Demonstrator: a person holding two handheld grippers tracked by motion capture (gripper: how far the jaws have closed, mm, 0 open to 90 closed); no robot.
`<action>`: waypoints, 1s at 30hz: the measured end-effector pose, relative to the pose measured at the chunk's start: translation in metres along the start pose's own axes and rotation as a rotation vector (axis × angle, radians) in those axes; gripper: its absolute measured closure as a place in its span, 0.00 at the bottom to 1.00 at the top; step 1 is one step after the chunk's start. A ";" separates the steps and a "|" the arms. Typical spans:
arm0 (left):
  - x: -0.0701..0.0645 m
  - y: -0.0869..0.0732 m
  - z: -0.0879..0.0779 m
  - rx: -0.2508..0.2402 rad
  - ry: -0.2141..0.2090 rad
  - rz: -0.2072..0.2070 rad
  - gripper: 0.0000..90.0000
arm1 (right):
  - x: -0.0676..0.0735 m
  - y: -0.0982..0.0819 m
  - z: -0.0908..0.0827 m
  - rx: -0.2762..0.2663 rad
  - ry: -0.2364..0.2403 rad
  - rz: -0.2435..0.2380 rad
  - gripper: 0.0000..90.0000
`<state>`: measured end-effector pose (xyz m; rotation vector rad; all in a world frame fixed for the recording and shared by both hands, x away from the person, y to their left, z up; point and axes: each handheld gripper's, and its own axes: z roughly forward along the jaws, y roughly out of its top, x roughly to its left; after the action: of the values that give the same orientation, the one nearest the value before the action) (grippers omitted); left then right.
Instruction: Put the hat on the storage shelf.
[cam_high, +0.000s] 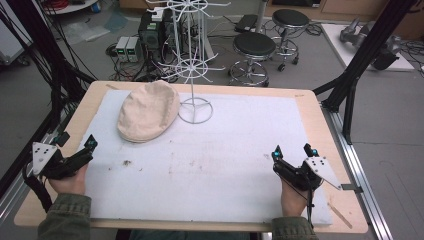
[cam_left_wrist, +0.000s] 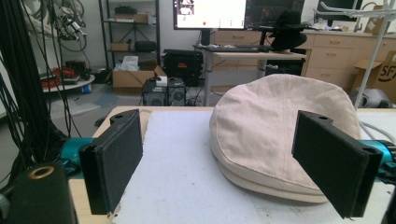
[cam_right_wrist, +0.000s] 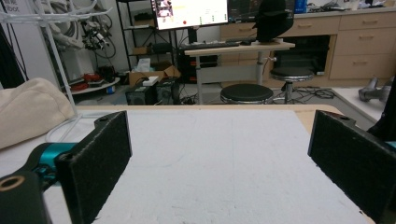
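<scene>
Cream flat cap (cam_high: 148, 111) lies on the white mat (cam_high: 215, 165), far-left part of the table (cam_high: 312, 107), crown up. Just right of the cap stands a white wire rack (cam_high: 194, 65); its round base ring (cam_high: 195, 111) rests on the mat, close beside the cap's right edge. From above I cannot tell if ring and cap touch.

Left gripper (cam_high: 77, 150): held in the person's left hand (cam_high: 67, 182) at the near-left edge of the mat, pointing toward the far right, at the cap. Jaws stand wide apart, nothing between the pads. In the left gripper view (cam_left_wrist: 231, 158) the cap (cam_left_wrist: 275, 135) sits ahead of the jaws, nearer the right-hand pad (cam_left_wrist: 331, 161), which overlaps the cap's edge in the picture; the gripper sits near the cap but apart from it, as the high view shows.

Right gripper (cam_high: 292, 152): held in the right hand (cam_high: 292, 197) at the near-right of the mat, well apart from the cap. Jaws wide, holding nothing. In the right gripper view (cam_right_wrist: 219, 163) bare mat (cam_right_wrist: 224, 158) lies between the pads; the cap (cam_right_wrist: 30, 109) and one leg of the rack (cam_right_wrist: 56, 58) show at the far left.

Mat carries a few small dark specks (cam_high: 126, 162) near the left gripper. Two black stools (cam_high: 255, 52) stand on the floor beyond the table.
</scene>
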<state>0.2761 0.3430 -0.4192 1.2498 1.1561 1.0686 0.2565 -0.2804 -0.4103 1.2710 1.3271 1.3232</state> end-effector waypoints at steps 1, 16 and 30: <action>0.000 0.000 0.000 0.000 0.000 0.001 0.19 | 0.000 0.000 0.000 -0.001 0.001 0.000 0.06; 0.000 0.000 -0.001 0.003 -0.004 0.000 0.19 | 0.000 0.000 0.000 0.002 0.007 0.009 0.06; -0.002 0.002 0.002 0.000 -0.005 0.000 0.18 | -0.001 -0.001 0.001 0.020 -0.011 0.014 0.06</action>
<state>0.2780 0.3404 -0.4172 1.2520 1.1519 1.0651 0.2580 -0.2815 -0.4112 1.3016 1.3295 1.3132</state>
